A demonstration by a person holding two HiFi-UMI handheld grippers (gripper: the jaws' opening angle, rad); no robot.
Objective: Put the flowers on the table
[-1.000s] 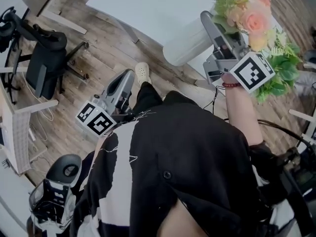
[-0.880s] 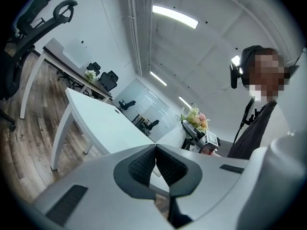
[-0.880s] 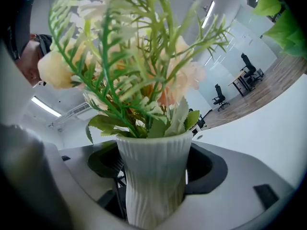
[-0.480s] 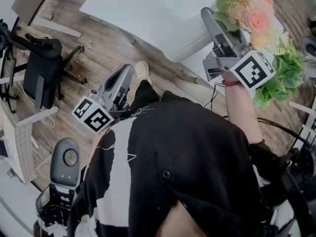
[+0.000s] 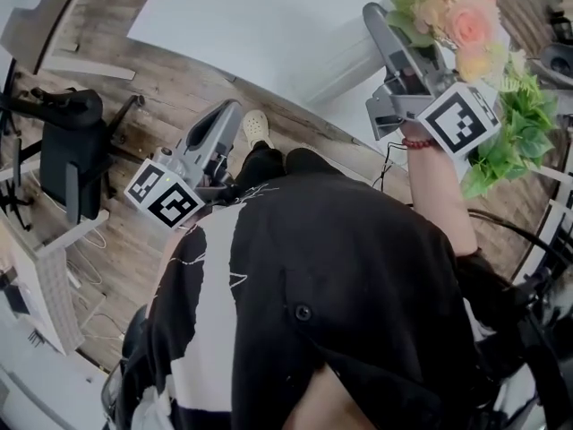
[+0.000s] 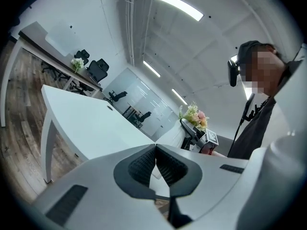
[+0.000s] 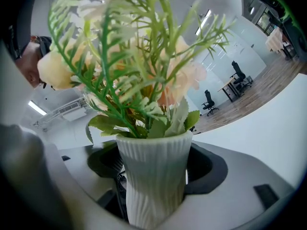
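Observation:
A bunch of pink and peach flowers (image 5: 461,21) with green leaves stands in a white ribbed vase (image 7: 153,176). My right gripper (image 7: 153,169) is shut on the vase, one jaw on each side, and holds it upright in the air. In the head view the right gripper (image 5: 380,21) is at the near right edge of the white table (image 5: 260,25); the vase is hidden there. My left gripper (image 5: 224,119) is shut and empty, held low over the floor before the table. In the left gripper view its pads (image 6: 144,164) meet, with the table (image 6: 91,123) ahead and the flowers (image 6: 194,114) beyond.
A black office chair (image 5: 67,150) and a white desk (image 5: 45,276) stand to the left on the wooden floor (image 5: 161,88). The person's shoe (image 5: 257,128) is near the table edge. More chairs (image 7: 208,102) stand far off.
The person has stepped closer to the white table, which now fills more of the head view. The right gripper still holds the vase; the left gripper stays shut.

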